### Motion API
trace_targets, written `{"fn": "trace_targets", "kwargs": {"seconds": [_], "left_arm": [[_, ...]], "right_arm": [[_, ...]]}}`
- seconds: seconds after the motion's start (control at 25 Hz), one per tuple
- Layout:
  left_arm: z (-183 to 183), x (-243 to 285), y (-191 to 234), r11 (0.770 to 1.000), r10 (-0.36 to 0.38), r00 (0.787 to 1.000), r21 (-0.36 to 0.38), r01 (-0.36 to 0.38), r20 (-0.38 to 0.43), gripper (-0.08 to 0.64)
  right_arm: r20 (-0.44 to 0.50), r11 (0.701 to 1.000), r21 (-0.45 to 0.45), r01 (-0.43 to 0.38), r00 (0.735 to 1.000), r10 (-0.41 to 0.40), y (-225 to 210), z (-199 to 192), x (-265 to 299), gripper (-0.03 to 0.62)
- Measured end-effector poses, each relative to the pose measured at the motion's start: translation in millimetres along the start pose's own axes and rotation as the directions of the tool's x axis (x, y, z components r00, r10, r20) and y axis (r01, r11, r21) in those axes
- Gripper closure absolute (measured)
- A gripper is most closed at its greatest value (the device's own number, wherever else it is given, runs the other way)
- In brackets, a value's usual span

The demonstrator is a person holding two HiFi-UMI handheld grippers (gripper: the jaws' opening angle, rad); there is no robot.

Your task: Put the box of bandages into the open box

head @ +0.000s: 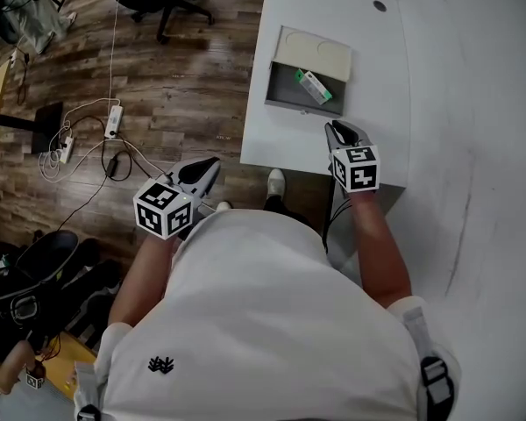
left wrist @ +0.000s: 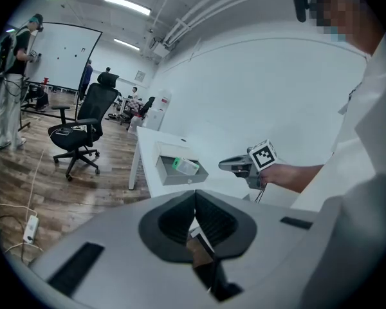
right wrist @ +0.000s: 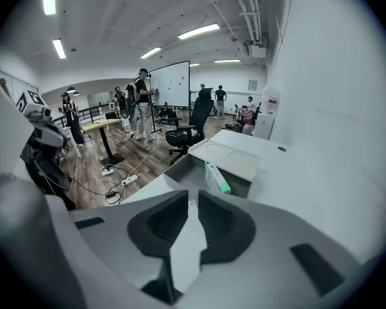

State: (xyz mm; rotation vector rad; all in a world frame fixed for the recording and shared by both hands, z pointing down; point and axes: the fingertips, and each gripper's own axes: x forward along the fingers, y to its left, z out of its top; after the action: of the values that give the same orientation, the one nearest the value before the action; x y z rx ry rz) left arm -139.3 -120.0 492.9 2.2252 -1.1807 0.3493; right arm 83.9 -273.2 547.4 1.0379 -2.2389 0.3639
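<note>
Right gripper [head: 338,131]: just short of the open box [head: 281,92], jaws narrowly apart, nothing between them
Left gripper [head: 210,167]: well away from the open box, jaws together, empty
Box of bandages [head: 313,86]: lying inside the open box

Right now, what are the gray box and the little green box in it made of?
The gray box looks like stiff matte cardboard: flat walls, folded-back lid. The little green box seems thin printed card, sharp-edged, but too small to be sure.
</note>
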Motion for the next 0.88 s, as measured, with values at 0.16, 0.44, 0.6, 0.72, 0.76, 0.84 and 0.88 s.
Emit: {"fn": "trace_targets", "kwargs": {"seconds": [0.16,0.44,0.6,0.72,0.76,0.84,0.88], "left_arm": [[-11,-17,0,1.000,-0.024,1.000,0.010,0.024,0.003,0.552],[-29,-43,-5,0.996,-0.067,0.998,0.063,0.067,-0.006,0.552],[-42,-56,-8,0.992,-0.083,0.996,0.095,0.084,-0.015,0.552],[-50,-67,-9,0.990,-0.094,0.995,0.101,0.096,-0.018,0.552],[-52,-69,-10,0.990,-0.099,0.995,0.102,0.101,-0.020,0.552],[-56,-72,-11,0.988,-0.108,0.994,0.106,0.110,-0.024,0.552],[-58,-73,-11,0.988,-0.112,0.993,0.108,0.114,-0.026,0.552]], "right_arm": [[-0.001,1.000,0.028,-0.008,1.000,0.008,37,-15,-18,0.570],[0.025,0.996,0.076,-0.054,0.998,0.052,103,-33,-51,0.583],[0.047,0.992,0.096,-0.080,0.996,0.076,136,-39,-68,0.584],[0.058,0.990,0.099,-0.097,0.994,0.092,159,-41,-78,0.584],[0.061,0.990,0.098,-0.101,0.994,0.096,165,-41,-80,0.584],[0.069,0.990,0.096,-0.108,0.992,0.101,175,-42,-85,0.584],[0.074,0.989,0.096,-0.111,0.992,0.104,178,-42,-87,0.584]]}}
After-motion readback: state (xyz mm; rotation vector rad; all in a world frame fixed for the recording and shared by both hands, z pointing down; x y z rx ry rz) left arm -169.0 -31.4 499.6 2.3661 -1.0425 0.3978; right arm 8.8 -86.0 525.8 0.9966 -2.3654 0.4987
